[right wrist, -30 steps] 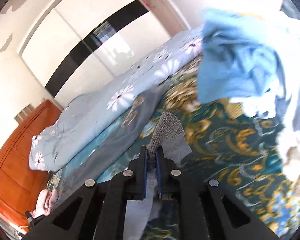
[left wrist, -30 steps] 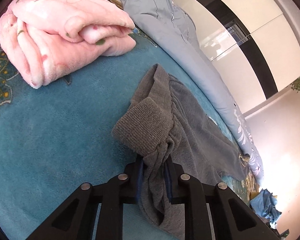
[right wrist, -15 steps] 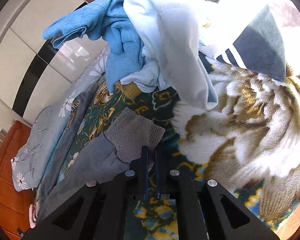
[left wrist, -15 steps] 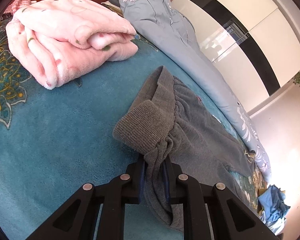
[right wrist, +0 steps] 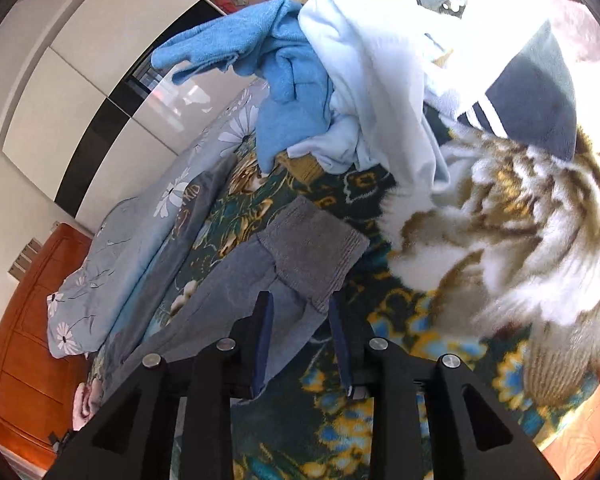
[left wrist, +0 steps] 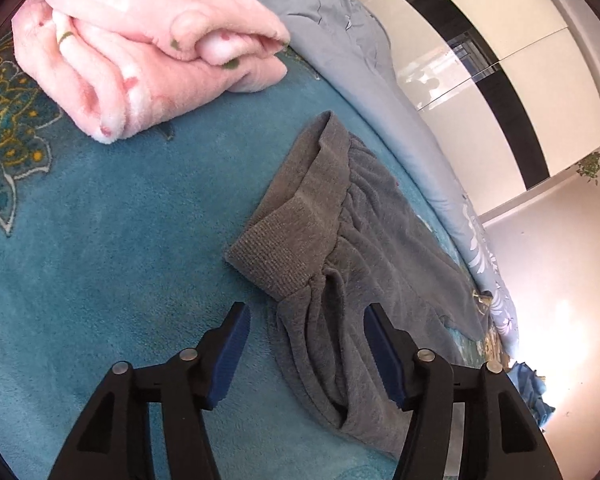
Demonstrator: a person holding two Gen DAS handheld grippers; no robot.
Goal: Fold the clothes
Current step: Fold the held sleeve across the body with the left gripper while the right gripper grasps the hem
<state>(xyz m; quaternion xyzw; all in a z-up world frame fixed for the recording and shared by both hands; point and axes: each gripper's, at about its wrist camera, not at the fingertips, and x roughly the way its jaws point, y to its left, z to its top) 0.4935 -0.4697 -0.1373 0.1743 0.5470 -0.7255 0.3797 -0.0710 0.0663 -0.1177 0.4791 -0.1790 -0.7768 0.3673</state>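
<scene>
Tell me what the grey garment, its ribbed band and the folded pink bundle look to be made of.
Grey garment: soft brushed fleece by the look, matte, with a fuzzy nap and limp gathers.
Ribbed band: knitted elastic rib, probably a cotton or synthetic blend; fine parallel ridges show.
Pink bundle: plush fleece, likely polyester, thick and fluffy, with rounded puffy folds.

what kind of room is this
Most likely a bedroom: clothes lie on a bed's plush patterned blanket, a floral duvet is bunched along one side, and a glossy wardrobe fills the wall.
</scene>
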